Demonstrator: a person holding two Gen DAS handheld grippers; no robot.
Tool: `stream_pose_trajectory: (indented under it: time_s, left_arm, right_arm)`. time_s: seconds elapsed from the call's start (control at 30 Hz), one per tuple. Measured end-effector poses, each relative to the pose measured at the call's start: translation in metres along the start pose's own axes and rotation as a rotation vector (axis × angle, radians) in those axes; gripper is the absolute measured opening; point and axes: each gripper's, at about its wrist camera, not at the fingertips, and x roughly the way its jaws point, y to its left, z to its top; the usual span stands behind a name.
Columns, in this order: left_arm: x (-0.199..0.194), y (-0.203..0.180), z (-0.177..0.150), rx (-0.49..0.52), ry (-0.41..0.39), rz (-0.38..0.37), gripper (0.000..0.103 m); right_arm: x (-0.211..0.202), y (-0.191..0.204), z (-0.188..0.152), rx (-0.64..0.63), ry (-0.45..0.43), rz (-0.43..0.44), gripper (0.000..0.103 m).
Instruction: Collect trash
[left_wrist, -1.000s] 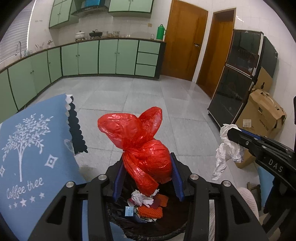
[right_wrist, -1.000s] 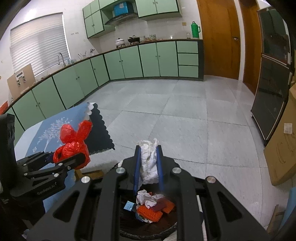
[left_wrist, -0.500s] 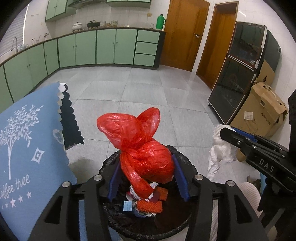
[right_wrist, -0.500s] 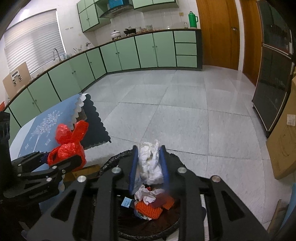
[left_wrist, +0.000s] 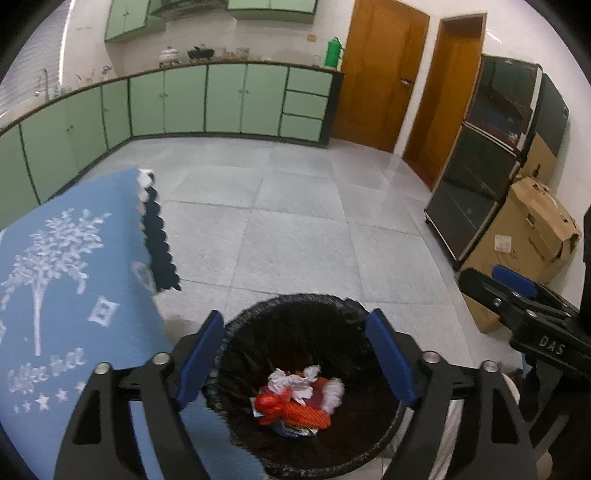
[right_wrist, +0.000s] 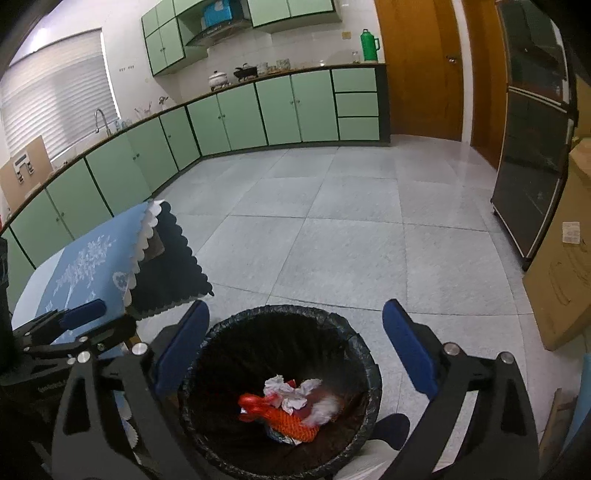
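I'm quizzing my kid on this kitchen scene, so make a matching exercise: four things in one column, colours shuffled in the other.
Things:
1. trash bin liner
2. tablecloth
3. flask on the counter
4. cardboard box

Colours:
a. blue
b. brown
c. black
d. green

Pairs: 1-c, 2-a, 3-d, 4-b

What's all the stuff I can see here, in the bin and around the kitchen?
Bin: one, black liner, on the floor under both tongs.
Trash: small heap, red, orange and white, in the bin's bottom.
Tablecloth: one, blue with white tree, left.
Cupboards: row, pale green, back wall.
Flask: one, green, on the counter.
Doors: two, brown, back right.
Cardboard box: one, brown, right.
Left tongs: open, blue pads.
Right tongs: open, blue pads.
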Motion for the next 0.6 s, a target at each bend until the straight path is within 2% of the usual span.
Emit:
stream_pose_trajectory:
  time_s: [0.07,0.23,0.6]
  left_arm:
    - [-0.01,0.005,0.002,-0.005,-0.018,0.017,0.088]
    - [-0.037,0.018,0.008,-0.032,-0.048,0.031,0.093]
    - [-0.108,0.021,0.001,-0.06,-0.091,0.106,0.096]
  right_arm:
    - [-0.004,0.001,0.002,0.009,0.008,0.007,0.097]
    - [-0.021,0.009,0.008,0.009,0.014,0.041,0.098]
    - [-0.083,0.046,0.011,-0.068,0.001,0.075,0.098]
